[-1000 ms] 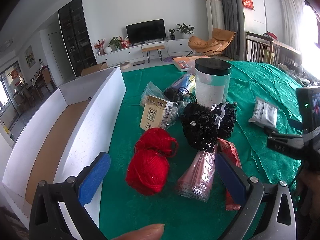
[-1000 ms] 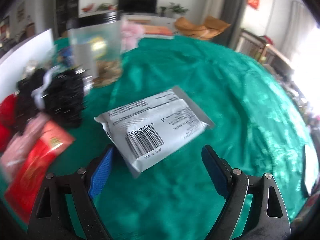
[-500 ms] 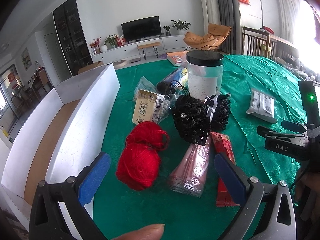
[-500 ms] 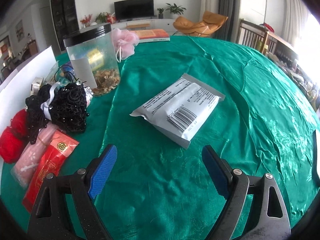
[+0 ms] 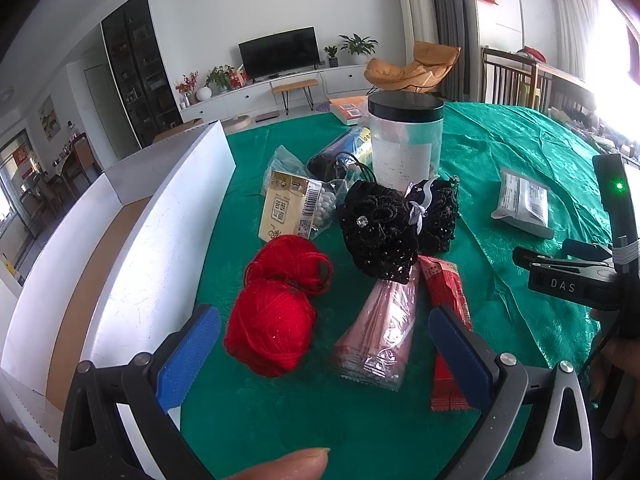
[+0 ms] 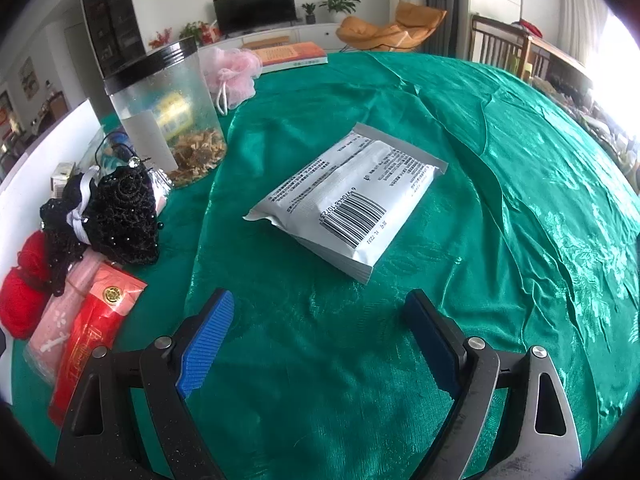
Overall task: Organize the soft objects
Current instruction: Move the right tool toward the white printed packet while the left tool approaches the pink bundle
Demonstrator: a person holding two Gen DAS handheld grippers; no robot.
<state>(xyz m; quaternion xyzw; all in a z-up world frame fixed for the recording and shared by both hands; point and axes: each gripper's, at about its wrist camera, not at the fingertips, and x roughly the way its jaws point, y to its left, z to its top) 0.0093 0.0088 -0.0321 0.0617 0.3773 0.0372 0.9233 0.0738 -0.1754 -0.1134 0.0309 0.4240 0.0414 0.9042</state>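
In the left wrist view a red yarn ball lies on the green cloth, just ahead of my open, empty left gripper. A black lace piece lies behind it, with a pink packet and a red packet beside it. In the right wrist view my right gripper is open and empty, a short way back from a silver-white packet. The yarn, the lace and a pink mesh puff show there too.
A white-walled cardboard box stands left of the pile. A black-lidded clear jar stands behind the lace, with a tissue pack and bagged items beside it. A book lies at the far edge. The right gripper's body is at the right.
The right gripper has drawn back from the silver-white packet, which now lies farther ahead of the fingers. The left gripper has shifted slightly; the pile sits a little more to the left in its view.
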